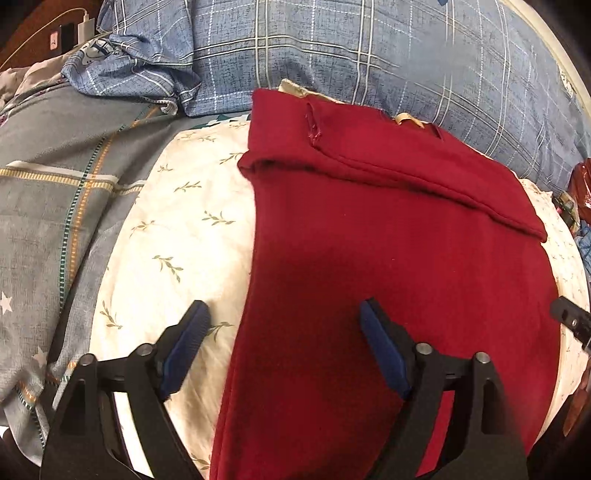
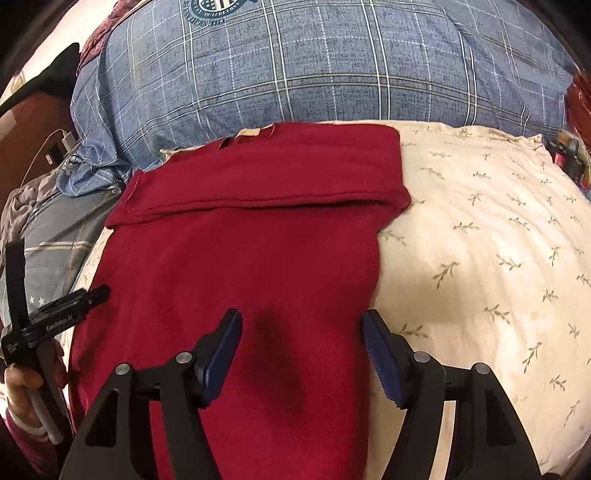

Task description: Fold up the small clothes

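Observation:
A dark red knit garment (image 1: 388, 240) (image 2: 240, 251) lies flat on a cream leaf-print pillow (image 1: 177, 240) (image 2: 480, 240). Its far end is folded back over itself in a band. My left gripper (image 1: 283, 306) is open, with the garment's left edge running between its blue pads; the left pad is over the pillow, the right one over red cloth. My right gripper (image 2: 303, 314) is open astride the garment's right edge near the front. Neither gripper's pads press on the cloth. Each gripper also shows at the edge of the other's view.
Blue plaid bedding (image 1: 332, 48) (image 2: 295, 74) rises behind the pillow. A grey plaid quilt (image 1: 44, 184) lies to the left. A white charger with cable (image 1: 86, 27) sits at the far left. A person's hand (image 2: 18, 384) holds the left gripper's handle.

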Available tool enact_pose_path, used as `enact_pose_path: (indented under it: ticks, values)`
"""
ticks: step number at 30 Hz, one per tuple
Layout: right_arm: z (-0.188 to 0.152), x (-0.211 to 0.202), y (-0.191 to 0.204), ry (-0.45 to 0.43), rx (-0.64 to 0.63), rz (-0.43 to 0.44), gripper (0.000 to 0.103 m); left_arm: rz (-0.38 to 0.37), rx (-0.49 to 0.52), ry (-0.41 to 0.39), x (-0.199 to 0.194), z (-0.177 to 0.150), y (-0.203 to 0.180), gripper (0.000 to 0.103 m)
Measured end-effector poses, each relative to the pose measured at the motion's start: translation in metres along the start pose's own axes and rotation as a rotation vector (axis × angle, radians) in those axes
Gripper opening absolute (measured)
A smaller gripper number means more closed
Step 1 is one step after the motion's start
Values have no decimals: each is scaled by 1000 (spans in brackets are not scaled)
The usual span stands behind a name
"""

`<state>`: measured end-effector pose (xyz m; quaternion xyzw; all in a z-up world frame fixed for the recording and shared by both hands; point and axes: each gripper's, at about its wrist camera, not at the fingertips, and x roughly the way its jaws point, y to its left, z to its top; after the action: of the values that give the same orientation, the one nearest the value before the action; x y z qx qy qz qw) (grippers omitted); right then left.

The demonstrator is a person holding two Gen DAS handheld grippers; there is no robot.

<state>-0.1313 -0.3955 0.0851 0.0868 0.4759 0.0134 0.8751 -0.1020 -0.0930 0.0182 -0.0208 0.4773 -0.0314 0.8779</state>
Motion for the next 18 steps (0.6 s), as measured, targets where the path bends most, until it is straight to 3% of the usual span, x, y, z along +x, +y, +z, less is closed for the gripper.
enact_pose_path:
  ticks: [4, 11, 15, 18]
  values:
    - [8, 7, -12, -9, 38, -23, 69, 22, -32, -1, 7, -5, 6, 103]
    - [42, 28, -54, -51, 149, -75, 69, 10, -18, -43, 6, -10, 6, 103]
    - [53, 40, -73, -38, 249, -10, 71, -1, 0, -66, 6, -12, 6, 103]
    - [49, 38, -64, -28, 209, -9, 71, -17, -5, -62, 6, -11, 7, 103]
